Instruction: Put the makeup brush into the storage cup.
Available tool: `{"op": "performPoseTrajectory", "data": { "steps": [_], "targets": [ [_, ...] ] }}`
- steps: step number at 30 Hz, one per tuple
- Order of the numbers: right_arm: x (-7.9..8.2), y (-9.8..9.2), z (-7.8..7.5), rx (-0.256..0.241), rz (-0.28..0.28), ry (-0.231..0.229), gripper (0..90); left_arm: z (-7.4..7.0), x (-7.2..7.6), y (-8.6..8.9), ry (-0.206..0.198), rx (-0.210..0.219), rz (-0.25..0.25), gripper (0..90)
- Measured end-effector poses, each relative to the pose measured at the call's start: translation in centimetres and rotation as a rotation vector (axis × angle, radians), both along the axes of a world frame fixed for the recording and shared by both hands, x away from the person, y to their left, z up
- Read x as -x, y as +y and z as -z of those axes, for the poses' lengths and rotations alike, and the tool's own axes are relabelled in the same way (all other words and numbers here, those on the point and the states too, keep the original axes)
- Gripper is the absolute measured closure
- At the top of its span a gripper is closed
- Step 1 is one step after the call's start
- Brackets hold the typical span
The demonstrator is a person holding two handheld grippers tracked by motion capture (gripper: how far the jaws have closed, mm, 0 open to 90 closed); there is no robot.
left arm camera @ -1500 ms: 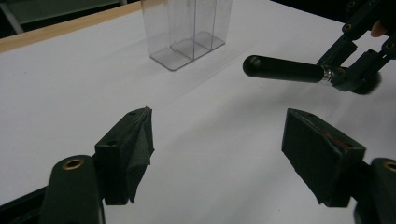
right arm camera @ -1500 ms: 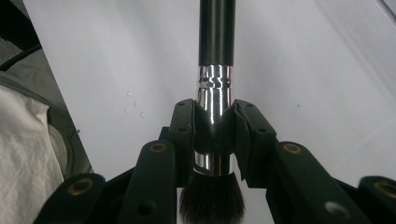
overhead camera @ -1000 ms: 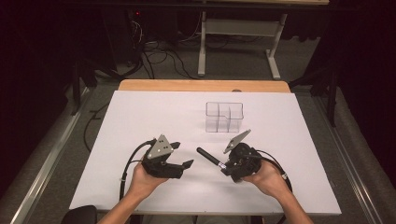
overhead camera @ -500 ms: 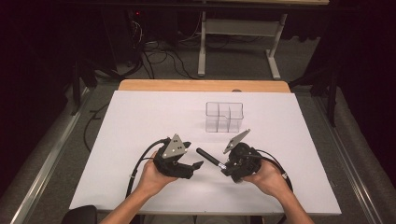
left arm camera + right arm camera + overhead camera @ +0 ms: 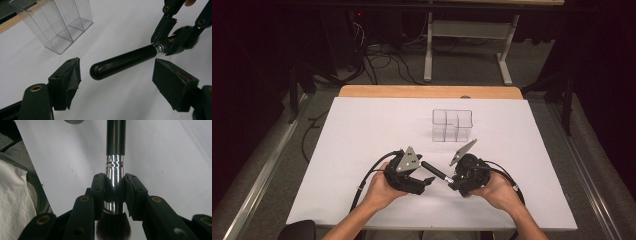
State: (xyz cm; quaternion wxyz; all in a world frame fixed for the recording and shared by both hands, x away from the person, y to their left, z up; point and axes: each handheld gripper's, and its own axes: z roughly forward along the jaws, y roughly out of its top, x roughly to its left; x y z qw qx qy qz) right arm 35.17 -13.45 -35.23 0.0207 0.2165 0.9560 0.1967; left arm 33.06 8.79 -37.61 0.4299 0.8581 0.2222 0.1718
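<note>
Black brush [image 5: 125, 61] with silver ferrule [image 5: 114, 173]; clear organizer [image 5: 452, 125]; white table [image 5: 362, 130].

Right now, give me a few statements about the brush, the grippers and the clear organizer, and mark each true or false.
1. The right gripper is clamped on the makeup brush at its silver ferrule. True.
2. The left gripper is shut on the brush handle. False: its jaws stand open on either side of the handle's end, not touching it.
3. The clear organizer holds the brush. False: its compartments look empty.
4. The organizer stands on the white table, beyond both grippers. True.
</note>
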Motion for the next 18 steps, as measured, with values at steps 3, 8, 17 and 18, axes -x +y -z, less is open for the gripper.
{"op": "performPoseTrajectory", "data": {
  "steps": [3,8,17,18],
  "targets": [
    [0.0,0.1,0.0,-0.002,-0.002,0.002,72.7,0.1,0.0,-0.3,0.001,-0.011,0.006,22.9],
    [0.0,0.3,0.1,0.009,-0.009,0.014,72.7,0.2,-0.1,-0.6,0.001,-0.02,0.009,23.0],
    [-0.1,0.6,0.3,0.021,-0.025,0.024,72.6,0.4,0.1,-1.1,-0.009,-0.057,0.028,23.3],
    [0.0,0.6,0.3,0.022,-0.021,0.027,72.6,0.5,0.1,-1.2,-0.012,-0.066,0.033,23.3]
  ]
}}
